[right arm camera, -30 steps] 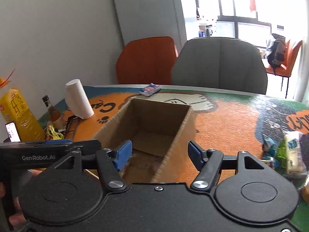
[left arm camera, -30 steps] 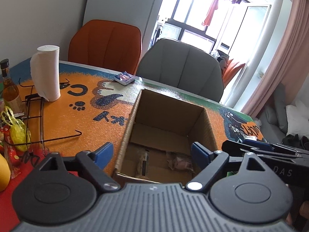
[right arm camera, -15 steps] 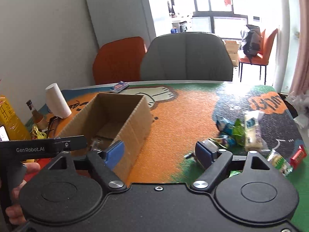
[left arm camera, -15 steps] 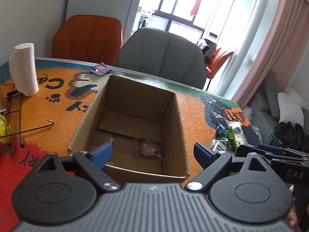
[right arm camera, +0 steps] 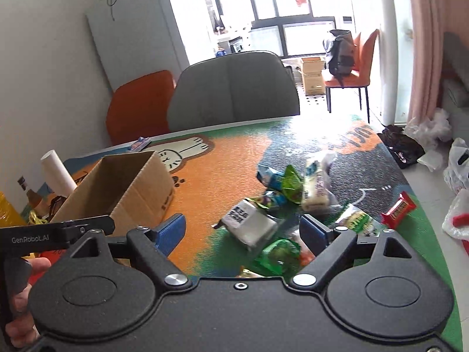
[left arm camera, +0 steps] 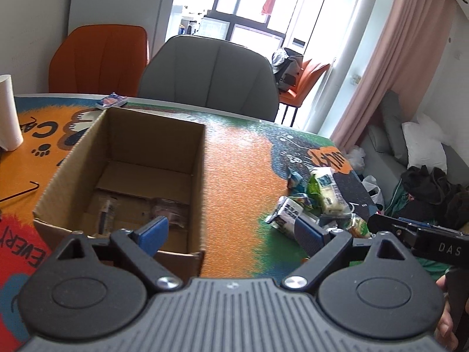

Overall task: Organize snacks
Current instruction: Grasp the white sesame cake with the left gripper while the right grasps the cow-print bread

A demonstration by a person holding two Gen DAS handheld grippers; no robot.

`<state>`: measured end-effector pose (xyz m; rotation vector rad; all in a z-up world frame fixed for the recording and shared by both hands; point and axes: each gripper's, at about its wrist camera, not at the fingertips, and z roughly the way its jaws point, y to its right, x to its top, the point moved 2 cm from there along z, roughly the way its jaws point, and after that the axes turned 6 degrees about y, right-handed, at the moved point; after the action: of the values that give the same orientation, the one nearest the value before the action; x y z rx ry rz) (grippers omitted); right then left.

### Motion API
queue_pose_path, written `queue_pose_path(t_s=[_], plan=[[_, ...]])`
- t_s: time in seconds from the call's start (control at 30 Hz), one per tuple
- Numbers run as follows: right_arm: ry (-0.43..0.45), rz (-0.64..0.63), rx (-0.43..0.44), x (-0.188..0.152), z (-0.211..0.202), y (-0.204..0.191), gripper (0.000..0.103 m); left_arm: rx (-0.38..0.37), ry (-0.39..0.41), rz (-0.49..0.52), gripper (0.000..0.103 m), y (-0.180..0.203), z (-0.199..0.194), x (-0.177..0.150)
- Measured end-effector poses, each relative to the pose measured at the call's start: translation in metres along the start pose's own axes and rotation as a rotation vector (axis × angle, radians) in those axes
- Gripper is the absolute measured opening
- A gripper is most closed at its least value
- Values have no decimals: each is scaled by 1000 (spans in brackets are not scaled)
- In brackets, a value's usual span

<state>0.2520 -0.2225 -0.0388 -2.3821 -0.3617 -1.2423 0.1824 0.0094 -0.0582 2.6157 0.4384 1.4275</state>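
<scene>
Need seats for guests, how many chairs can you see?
3: an orange chair and a grey chair at the table's far edge, and another orange chair by the window with a backpack on it. Others may be hidden.

Bare mat [left arm camera: 234, 182] between cardboard box [left arm camera: 199, 176] and snack pile [right arm camera: 281, 202]

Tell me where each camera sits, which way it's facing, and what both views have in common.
Left wrist: rides the left hand-held gripper, looking forward and down into the cardboard box; its blue fingers stand open and empty, and the other gripper's handle shows at right.
Right wrist: rides the right hand-held gripper, aimed at the snack pile; its jaws are opening with nothing gripped, and a hand shows at left.
Shared: box, snacks, grey chair, orange chair.
</scene>
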Motion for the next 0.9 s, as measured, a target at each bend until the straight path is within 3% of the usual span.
queue_pose_path(t_s=[0.5, 0.77, 0.9], plan=[[-18, 65, -53, -22, 0, 59, 84, -66, -16, 78, 92, 54, 28, -19], [-34, 110, -68, -26, 14, 93, 73, -62, -29, 111, 90, 72, 59, -19], [-37, 117, -65, -24, 25, 104, 72, -52, -47, 111, 89, 75, 77, -19]])
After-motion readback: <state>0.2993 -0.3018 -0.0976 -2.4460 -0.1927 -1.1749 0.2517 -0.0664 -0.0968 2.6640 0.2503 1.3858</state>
